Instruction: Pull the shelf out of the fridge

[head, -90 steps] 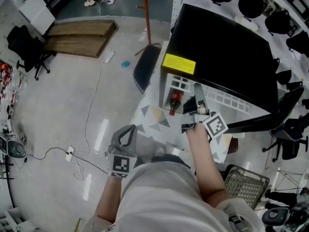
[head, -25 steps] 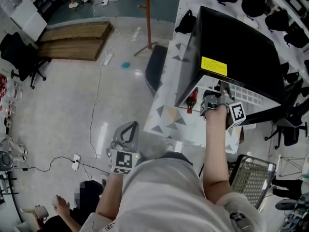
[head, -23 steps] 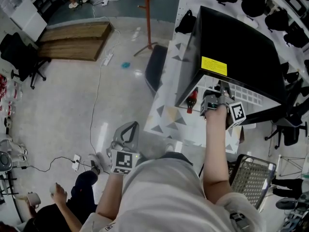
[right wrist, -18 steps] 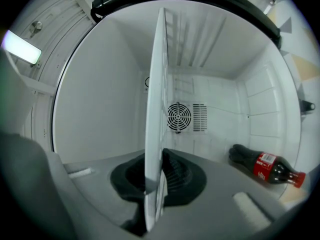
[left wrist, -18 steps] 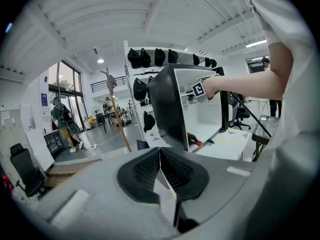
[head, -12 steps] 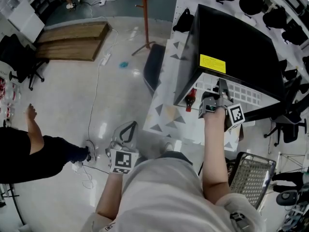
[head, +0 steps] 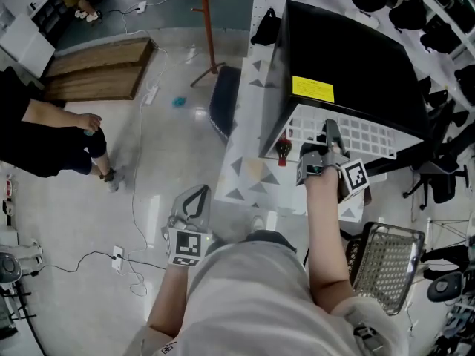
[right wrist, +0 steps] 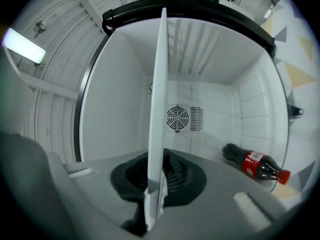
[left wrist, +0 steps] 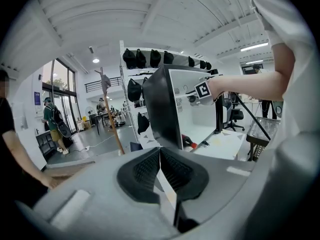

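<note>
Two grippers are in my views, and only one has work in it. The right gripper is clamped on the front edge of the white wire shelf, its pads pressed against the thin rim from both sides. In the right gripper view that shelf shows edge-on as a narrow white strip running from between the jaws of the right gripper deep into the white cavity, toward the round fan grille on the back wall.

From the head view, the shelf's grid juts out past the front of the black fridge, below the yellow label, while its far part sits inside. The fridge stands on a table covered with a triangle-patterned cloth. One cola bottle lies on its side on the fridge floor at the opening, red cap outward; in the right gripper view the bottle lies to the right of the shelf and apart from it.

The left gripper hangs low beside my operator's torso, well away from the fridge. Its own view shows the jaws of the left gripper pressed together with nothing between them.

Off to the left a person in black stands on the pale floor, near a wooden platform. A wire basket sits at the lower right.
</note>
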